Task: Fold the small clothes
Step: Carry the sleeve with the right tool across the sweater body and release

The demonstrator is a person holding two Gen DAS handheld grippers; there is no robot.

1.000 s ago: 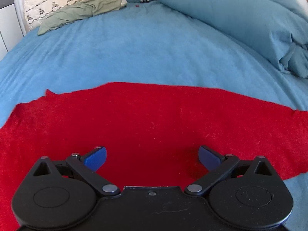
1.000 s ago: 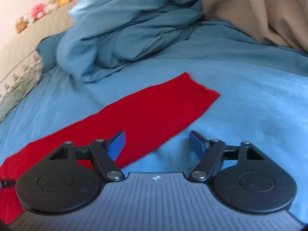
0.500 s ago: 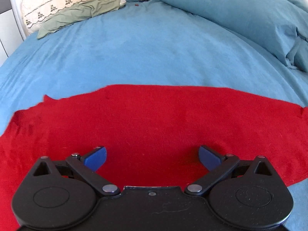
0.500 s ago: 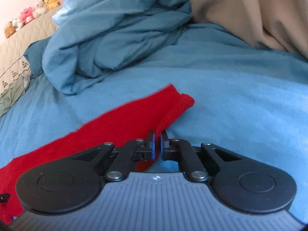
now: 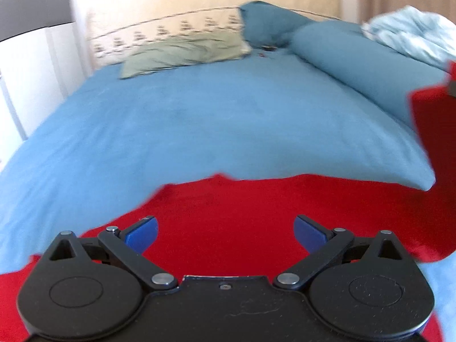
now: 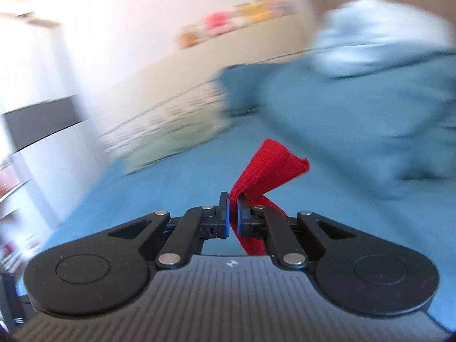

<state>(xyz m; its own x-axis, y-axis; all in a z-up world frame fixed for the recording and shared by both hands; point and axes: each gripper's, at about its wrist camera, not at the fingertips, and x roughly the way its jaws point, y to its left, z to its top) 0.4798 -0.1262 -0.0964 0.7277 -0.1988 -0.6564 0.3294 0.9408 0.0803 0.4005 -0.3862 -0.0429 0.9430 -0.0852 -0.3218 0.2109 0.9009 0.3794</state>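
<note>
A red cloth [image 5: 242, 216] lies on the blue bed sheet [image 5: 199, 119]. My left gripper [image 5: 225, 232] is open just above the cloth, with nothing between its blue pads. At the right edge of the left wrist view part of the cloth [image 5: 430, 114] rises off the bed. My right gripper [image 6: 233, 213] is shut on a corner of the red cloth [image 6: 270, 171] and holds it lifted above the sheet. The right wrist view is motion-blurred.
A rumpled blue duvet [image 5: 356, 57] lies along the right side of the bed, also showing in the right wrist view [image 6: 356, 108]. Pillows [image 5: 185, 51] lean on the beige headboard [image 5: 199, 2]. White furniture [image 5: 31, 65] stands to the left of the bed.
My right gripper shut on the cloth's corner, then lifted it and swung toward the headboard. The left gripper stayed open over the cloth while its view tilted up.
</note>
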